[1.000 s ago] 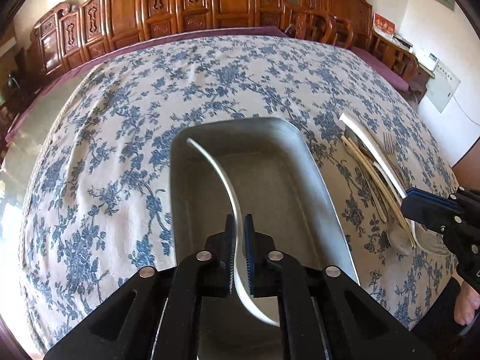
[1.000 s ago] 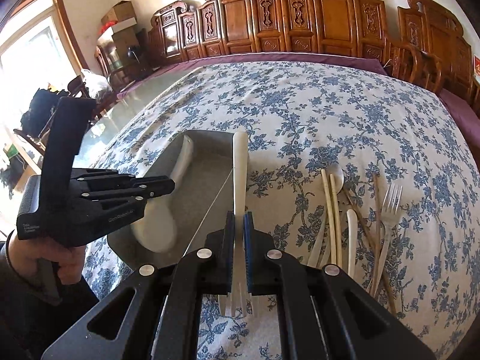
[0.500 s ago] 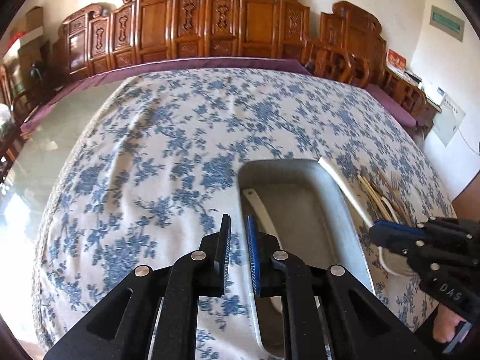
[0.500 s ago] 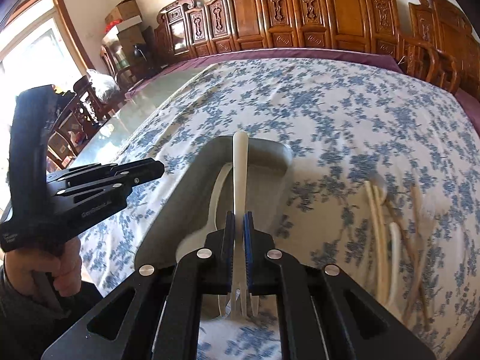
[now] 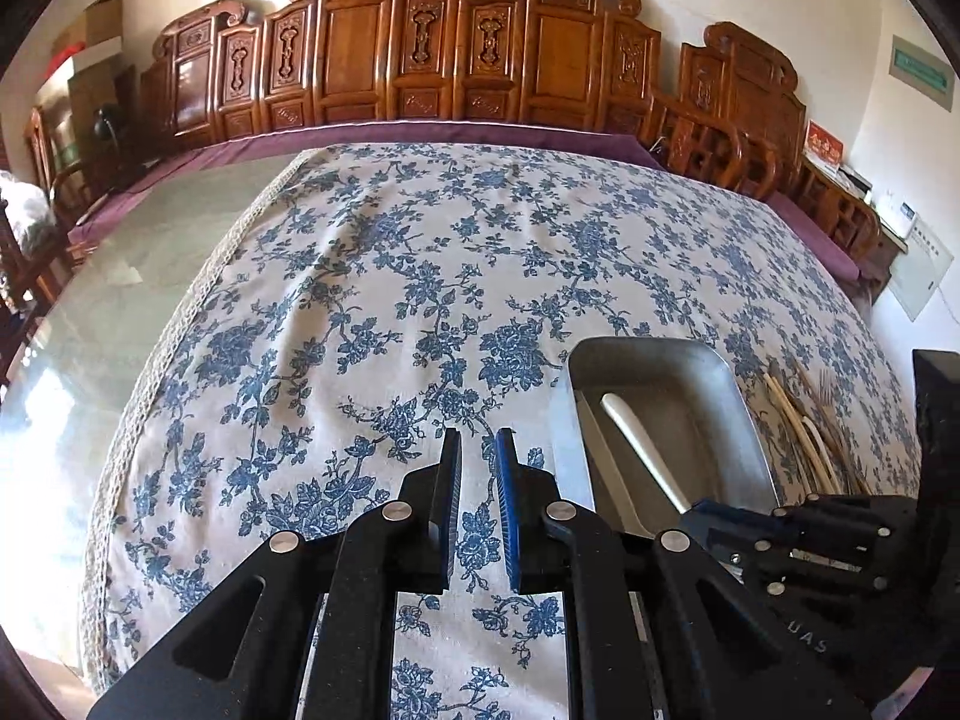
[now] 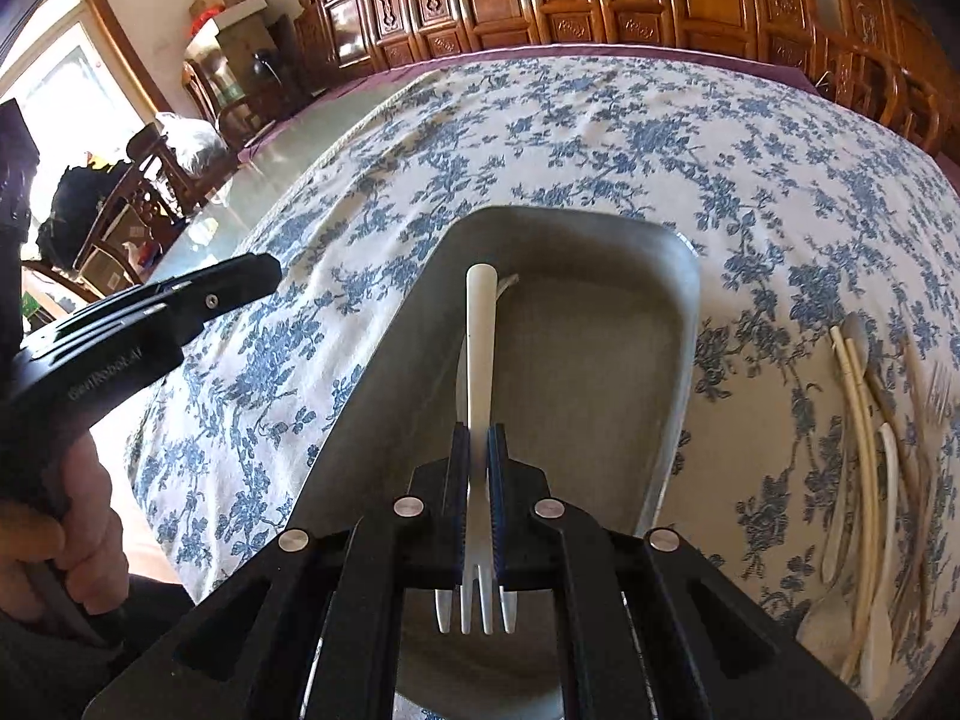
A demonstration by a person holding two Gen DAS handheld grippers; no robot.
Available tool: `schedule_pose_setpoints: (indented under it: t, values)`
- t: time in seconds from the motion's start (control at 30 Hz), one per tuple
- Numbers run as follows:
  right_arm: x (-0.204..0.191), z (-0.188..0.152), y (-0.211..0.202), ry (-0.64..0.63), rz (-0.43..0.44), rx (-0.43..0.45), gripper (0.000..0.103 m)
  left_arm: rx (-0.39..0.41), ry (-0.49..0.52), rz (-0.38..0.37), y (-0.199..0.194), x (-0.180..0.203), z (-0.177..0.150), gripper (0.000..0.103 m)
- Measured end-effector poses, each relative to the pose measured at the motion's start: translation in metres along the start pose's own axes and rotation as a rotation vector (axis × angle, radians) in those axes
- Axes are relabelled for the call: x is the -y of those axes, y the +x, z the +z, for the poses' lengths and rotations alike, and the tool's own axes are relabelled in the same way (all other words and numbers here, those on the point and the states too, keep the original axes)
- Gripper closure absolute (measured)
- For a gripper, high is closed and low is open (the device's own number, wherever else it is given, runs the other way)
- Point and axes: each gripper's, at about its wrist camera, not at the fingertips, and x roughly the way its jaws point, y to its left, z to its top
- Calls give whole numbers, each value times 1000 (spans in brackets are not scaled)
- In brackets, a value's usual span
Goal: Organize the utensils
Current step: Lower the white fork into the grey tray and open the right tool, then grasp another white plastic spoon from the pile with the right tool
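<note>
Black left gripper hangs over the blue-flowered tablecloth, jaws a narrow gap apart, nothing between them. Right of it sits the metal tray, a white utensil lying inside, likely a spoon; its far end is hidden. Right gripper above the tray, pressed tight on a white plastic fork, tines toward the camera. Farther right, loose utensils lie on the cloth, partly blurred.

Left gripper released the spoon; right gripper brought fork over tray.
</note>
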Motion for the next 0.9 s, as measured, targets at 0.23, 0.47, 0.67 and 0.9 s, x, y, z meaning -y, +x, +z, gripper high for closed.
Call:
schedule_pose_setpoints:
  t: [0.23,0.47,0.67,0.9]
  values:
    - [5,-1,-5,13,23,18,93,1,12,-1,1,3,-1,93]
    - [22,-10,-44,-16,-15,87,93,11,25,-19,-3,17,1,89]
    - [67,-30,-93,-19,-126,147,93,35,59,-56,-16,48,3,79]
    - [129,-54,-128,37,-238,163,93,49,95,-111,-26,92,3,56]
